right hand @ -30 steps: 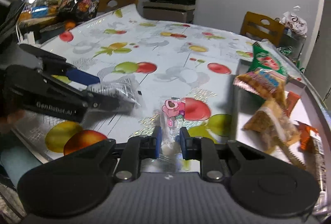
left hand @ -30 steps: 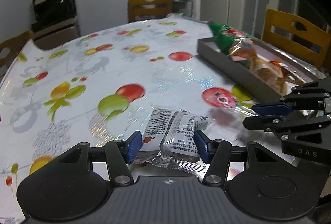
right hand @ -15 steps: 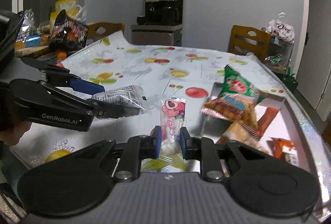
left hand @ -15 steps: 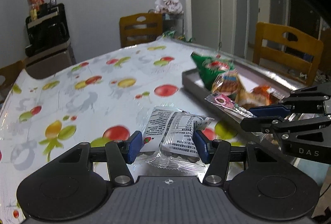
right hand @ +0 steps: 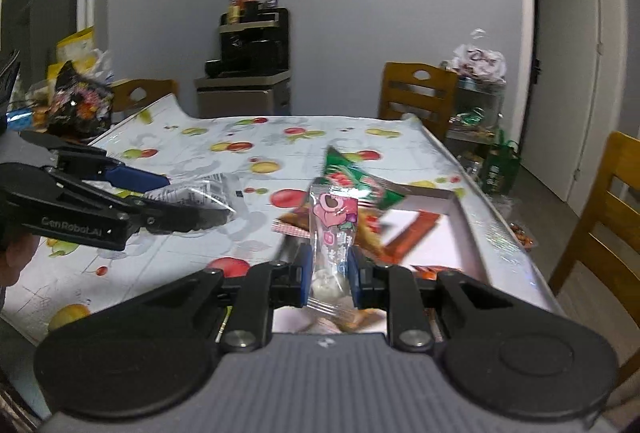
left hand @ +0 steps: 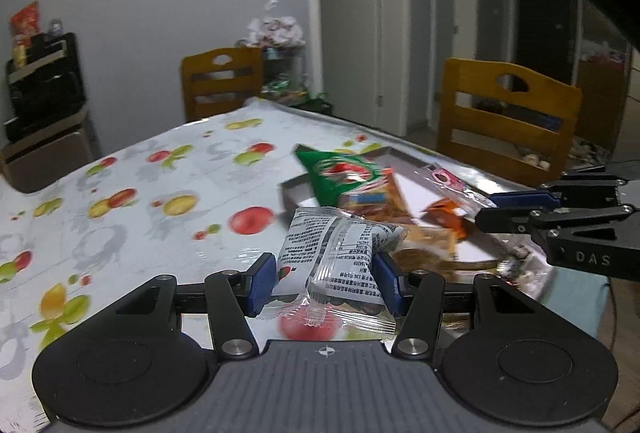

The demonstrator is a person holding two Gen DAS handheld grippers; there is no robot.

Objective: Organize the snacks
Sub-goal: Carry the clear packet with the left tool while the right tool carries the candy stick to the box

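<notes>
Dim, cool indoor light in both fisheye views; straight door frames bow toward the dark, vignetted corners. Motion blur smears the snacks in the tray [left hand: 294, 189] and the fruit-print tablecloth [left hand: 132, 177] beside it, whose glossy film shows soft glare; each camera's own gripper body stays sharp

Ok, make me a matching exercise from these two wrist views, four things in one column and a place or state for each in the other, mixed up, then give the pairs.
Things:
1. white snack packet with black print
2. pink cartoon candy packet
3. green snack bag
4. black snack bag

Places or states:
A. lying in the grey tray
B. clamped in the right gripper
C. at the table's far left corner, by a chair
D. clamped in the left gripper

Pairs: 1-D, 2-B, 3-A, 4-C
</notes>
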